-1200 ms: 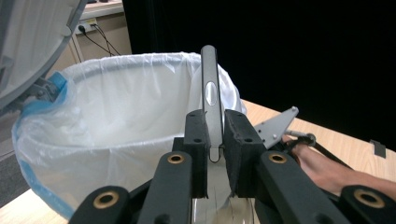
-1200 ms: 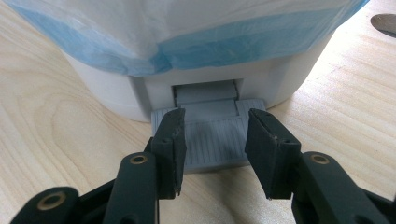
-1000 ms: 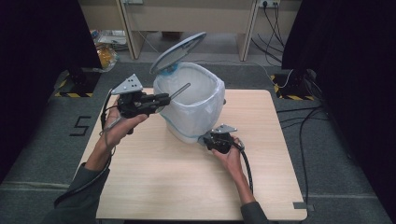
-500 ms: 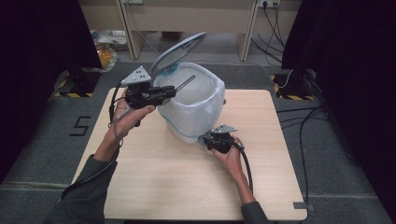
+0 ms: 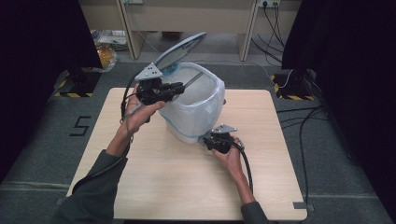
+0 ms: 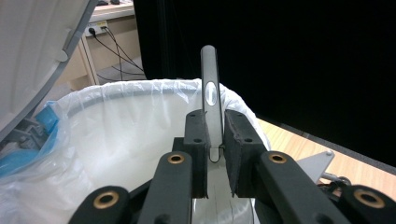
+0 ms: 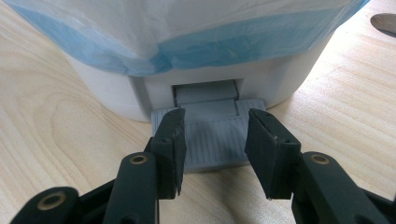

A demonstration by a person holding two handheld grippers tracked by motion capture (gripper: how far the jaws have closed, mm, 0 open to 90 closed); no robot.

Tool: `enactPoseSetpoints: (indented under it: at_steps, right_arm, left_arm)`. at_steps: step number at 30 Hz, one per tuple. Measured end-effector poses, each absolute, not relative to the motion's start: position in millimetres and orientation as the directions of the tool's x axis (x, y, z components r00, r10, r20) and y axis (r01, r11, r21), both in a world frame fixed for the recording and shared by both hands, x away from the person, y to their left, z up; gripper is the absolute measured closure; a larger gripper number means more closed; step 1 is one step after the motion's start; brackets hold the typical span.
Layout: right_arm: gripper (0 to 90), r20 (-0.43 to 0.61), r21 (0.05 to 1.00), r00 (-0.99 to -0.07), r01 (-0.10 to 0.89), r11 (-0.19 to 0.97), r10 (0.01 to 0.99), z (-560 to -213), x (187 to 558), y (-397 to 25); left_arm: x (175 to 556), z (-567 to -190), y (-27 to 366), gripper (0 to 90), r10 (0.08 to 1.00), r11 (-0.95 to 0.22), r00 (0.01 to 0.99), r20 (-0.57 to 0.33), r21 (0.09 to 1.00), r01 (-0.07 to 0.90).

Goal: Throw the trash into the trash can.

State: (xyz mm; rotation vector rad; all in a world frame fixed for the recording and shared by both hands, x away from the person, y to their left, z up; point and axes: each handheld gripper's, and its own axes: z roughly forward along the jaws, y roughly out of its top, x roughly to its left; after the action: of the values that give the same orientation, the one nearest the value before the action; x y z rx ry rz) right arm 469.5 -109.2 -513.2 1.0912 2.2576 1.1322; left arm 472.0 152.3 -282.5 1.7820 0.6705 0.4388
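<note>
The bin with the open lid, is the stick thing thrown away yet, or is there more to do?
Done: the bin has its lid up, with the right gripper open-jawed over the grey pedal.
In hand: the left gripper is clamped on a thin metal strip, held over the bag-lined opening.
Left: probably letting the strip drop in, then letting the lid close.

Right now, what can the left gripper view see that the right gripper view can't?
The left gripper view looks over the bin's open top: the left gripper clamps a grey metal handle above the bag-lined rim, beside the raised lid. The right gripper view looks low: the right gripper, jaws apart, over the grey pedal on the table. Both show the white bin and its bag.
</note>
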Motion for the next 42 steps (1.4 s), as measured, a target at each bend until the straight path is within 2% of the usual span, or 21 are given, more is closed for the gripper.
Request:
enactPoseSetpoints:
  at_steps: [19, 29, 42]
  right_arm:
    - [57.3, 0.001, 0.801, -0.621, 0.47, 0.371, 0.784, -513, 469, -109]
    - [57.4, 0.001, 0.801, -0.622, 0.47, 0.371, 0.783, -513, 469, -109]
    - [57.4, 0.003, 0.8, -0.622, 0.471, 0.372, 0.783, -513, 469, -109]
  left_arm:
    - [494, -287, 131, 79.7, 0.711, -0.253, 0.702, 0.028, 0.943, 0.218]
    - [500, -294, 128, 79.2, 0.721, -0.259, 0.693, 0.021, 0.935, 0.241]
    - [491, -291, 136, 64.9, 0.698, -0.247, 0.716, -0.001, 0.938, 0.242]
